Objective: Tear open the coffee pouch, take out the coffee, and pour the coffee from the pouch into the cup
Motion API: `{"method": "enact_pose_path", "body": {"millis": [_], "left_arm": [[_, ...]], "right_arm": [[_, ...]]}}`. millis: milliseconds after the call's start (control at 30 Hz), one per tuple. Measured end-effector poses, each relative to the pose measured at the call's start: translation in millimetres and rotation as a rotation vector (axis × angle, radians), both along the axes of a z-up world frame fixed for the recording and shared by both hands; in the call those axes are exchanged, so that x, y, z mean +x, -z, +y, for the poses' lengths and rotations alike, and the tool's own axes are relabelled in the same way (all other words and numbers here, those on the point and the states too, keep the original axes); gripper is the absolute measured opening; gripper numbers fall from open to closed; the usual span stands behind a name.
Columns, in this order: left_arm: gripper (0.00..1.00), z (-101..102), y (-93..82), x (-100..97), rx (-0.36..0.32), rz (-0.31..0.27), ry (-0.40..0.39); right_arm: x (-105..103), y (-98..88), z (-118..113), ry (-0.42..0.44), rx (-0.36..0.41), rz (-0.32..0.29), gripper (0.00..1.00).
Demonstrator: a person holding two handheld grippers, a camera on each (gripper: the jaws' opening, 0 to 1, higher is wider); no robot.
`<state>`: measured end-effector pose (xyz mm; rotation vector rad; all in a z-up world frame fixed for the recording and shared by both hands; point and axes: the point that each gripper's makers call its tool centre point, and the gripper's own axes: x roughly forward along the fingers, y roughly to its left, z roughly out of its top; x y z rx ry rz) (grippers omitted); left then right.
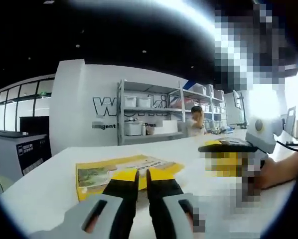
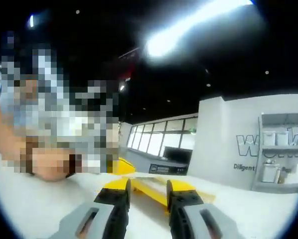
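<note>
Risk: The left tongs (image 1: 143,183) pinch only the near edge of the coffee pouch (image 1: 121,172). I think a quick pull could make it slip out, or rip it crooked and spill coffee.
Pouch: The yellow pouch lies flat on the white worktop (image 1: 49,184). Its near edge is right at the left tips.
Left tongs: Nearly closed, tips touching the pouch edge. I cannot tell if they really grip it.
Right tongs (image 2: 148,191): Held apart a little, gripping nothing. The yellow pouch (image 2: 148,193) shows between and just past the tips.
Cup: I cannot pick one out.
Shelves (image 1: 154,112): Far behind, by the wall.
</note>
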<state>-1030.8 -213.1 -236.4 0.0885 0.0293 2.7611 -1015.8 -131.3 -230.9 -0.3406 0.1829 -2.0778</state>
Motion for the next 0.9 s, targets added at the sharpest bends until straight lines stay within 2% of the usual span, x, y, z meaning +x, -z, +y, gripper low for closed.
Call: {"method": "enact_pose_path", "body": {"millis": [100, 167, 267, 400, 500, 567, 667, 733, 800, 900], "left_arm": [[0.14, -1, 4.7, -3.5, -0.06, 0.004, 0.017], [0.16, 1, 9.4, 2.1, -0.094, 0.016, 0.032], [0.17, 0, 14.9, 5.0, -0.092, 0.022, 0.056], [0.25, -1, 14.1, 7.4, -0.081, 0.032, 0.092], [0.31, 4, 16.4, 11.5, -0.111, 0.022, 0.107], [0.35, 4, 17.9, 10.4, -0.193, 0.042, 0.097], [0.39, 3, 21.6, 2.3, -0.214, 0.041, 0.093], [0.38, -4, 26.9, -2.9, -0.234, 0.008, 0.055], [0.38, -2, 21.9, 0.2, -0.224, 0.036, 0.051], [0.39, -14, 18.5, -4.3, -0.233, 0.056, 0.021]], "right_arm": [[1, 0.9, -1, -0.002, 0.007, 0.001, 0.3], [-1, 0.7, 0, -0.003, 0.002, -0.004, 0.3], [-4, -0.2, 3, 0.0, -0.015, -0.018, 0.3], [-4, -1.1, 7, 0.01, -0.039, -0.036, 0.29], [-2, -1.0, 7, 0.009, -0.044, -0.044, 0.29], [-2, -1.1, 6, 0.008, -0.043, -0.043, 0.29], [-1, -1.0, 6, 0.008, -0.04, -0.041, 0.29], [-1, -0.9, 6, 0.006, -0.04, -0.041, 0.29], [-1, -1.0, 6, 0.006, -0.041, -0.043, 0.29], [-1, -1.8, 6, 0.005, -0.045, -0.044, 0.29]]}}
